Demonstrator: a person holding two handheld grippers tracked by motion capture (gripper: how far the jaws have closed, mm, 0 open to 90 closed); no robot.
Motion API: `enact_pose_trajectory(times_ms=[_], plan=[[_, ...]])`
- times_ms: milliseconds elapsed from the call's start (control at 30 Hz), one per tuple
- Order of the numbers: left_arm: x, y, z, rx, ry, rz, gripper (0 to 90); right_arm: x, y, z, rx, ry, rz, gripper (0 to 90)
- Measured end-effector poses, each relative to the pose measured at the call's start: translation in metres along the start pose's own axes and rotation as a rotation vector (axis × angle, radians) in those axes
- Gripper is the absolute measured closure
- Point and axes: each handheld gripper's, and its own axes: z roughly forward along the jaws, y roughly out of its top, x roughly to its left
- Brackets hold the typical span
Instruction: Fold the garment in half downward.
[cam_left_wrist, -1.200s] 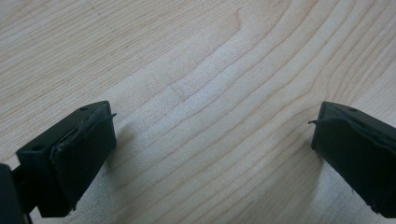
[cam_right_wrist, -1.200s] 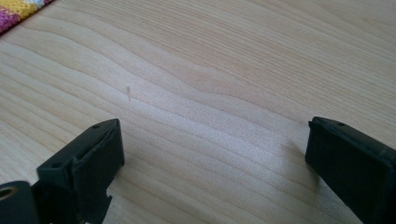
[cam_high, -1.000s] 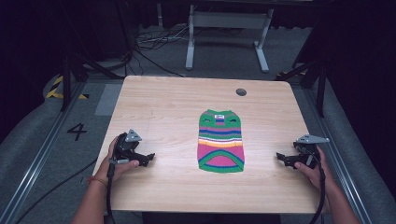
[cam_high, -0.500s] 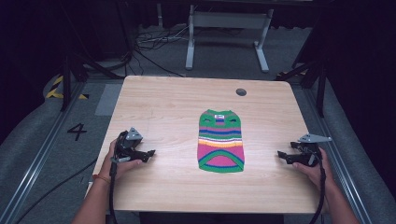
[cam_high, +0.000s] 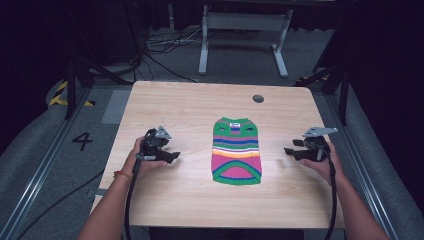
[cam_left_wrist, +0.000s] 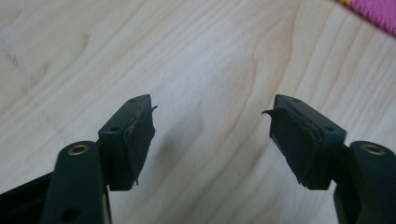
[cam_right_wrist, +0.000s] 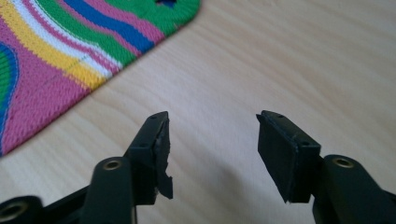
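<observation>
A small striped knitted sweater, green, pink, blue, yellow and white, lies flat in the middle of the wooden table. My left gripper rests low on the table to the sweater's left, open, with bare wood between its jaws. A pink corner of the sweater shows at the top right of the left gripper view. My right gripper sits to the sweater's right, open and empty. The sweater's striped edge lies ahead and to the left of its jaws.
A round dark hole sits near the table's far edge. Beyond the table stand a metal frame and loose cables on the floor. A "4" marking is on the floor at left.
Both grippers have shifted slightly inward toward the sweater. The sweater has not moved.
</observation>
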Motion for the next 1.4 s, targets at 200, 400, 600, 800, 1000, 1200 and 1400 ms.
enact_pose_trajectory(times_ms=[200, 400, 600, 800, 1000, 1200, 1400], plan=[[0.000, 0.029, 0.017, -0.036, -0.013, 0.008, 37.8, 0.004, 0.032, 0.019, -0.020, 0.050, -0.021, 50.3], [-0.001, 0.071, 0.035, -0.064, -0.012, 0.026, 40.8, 0.009, 0.071, 0.044, -0.047, 0.070, -0.032, 53.9], [-0.002, 0.099, 0.053, -0.068, -0.016, 0.007, 41.3, 0.008, 0.090, 0.068, -0.033, 0.068, -0.024, 57.4], [-0.003, 0.114, 0.075, -0.070, -0.034, -0.038, 41.1, 0.003, 0.093, 0.088, -0.007, 0.062, -0.003, 58.5], [-0.003, 0.123, 0.092, -0.063, -0.031, -0.065, 41.7, 0.001, 0.099, 0.101, 0.003, 0.066, 0.015, 60.7], [0.000, 0.129, 0.108, -0.049, -0.043, -0.104, 43.5, 0.003, 0.106, 0.120, 0.030, 0.073, 0.036, 62.3], [-0.001, 0.127, 0.118, -0.019, -0.014, -0.107, 39.3, 0.004, 0.105, 0.132, 0.065, 0.044, 0.036, 63.2]])
